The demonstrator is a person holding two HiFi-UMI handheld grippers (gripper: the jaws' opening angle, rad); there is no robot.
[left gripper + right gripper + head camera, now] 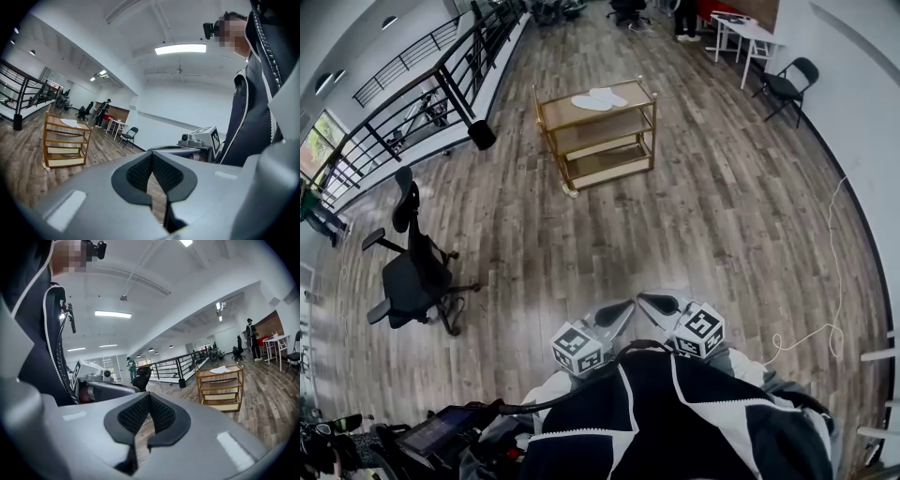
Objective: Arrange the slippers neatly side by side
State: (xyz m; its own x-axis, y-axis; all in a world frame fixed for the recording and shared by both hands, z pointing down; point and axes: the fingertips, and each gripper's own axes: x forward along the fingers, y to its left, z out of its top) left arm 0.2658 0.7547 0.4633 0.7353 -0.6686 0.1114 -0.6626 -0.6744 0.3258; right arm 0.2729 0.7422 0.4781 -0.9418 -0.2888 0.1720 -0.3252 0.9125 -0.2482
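Two white slippers (598, 98) lie on the top shelf of a gold three-shelf cart (649, 127), far across the wooden floor. In the left gripper view the slippers (69, 123) show as a pale patch on the cart (46, 140). The right gripper view has the slippers (220, 370) on the cart (240, 387) at the right. My left gripper (626, 306) and right gripper (643, 298) are held close to the person's chest, tips nearly meeting. The jaws of both are shut and hold nothing. Neither gripper is near the cart.
A black office chair (408, 272) stands at the left. A black railing (422, 84) runs along the far left. A folding chair (787, 86) and a white table (741, 33) are at the back right. A thin cable (825, 328) trails on the floor at the right.
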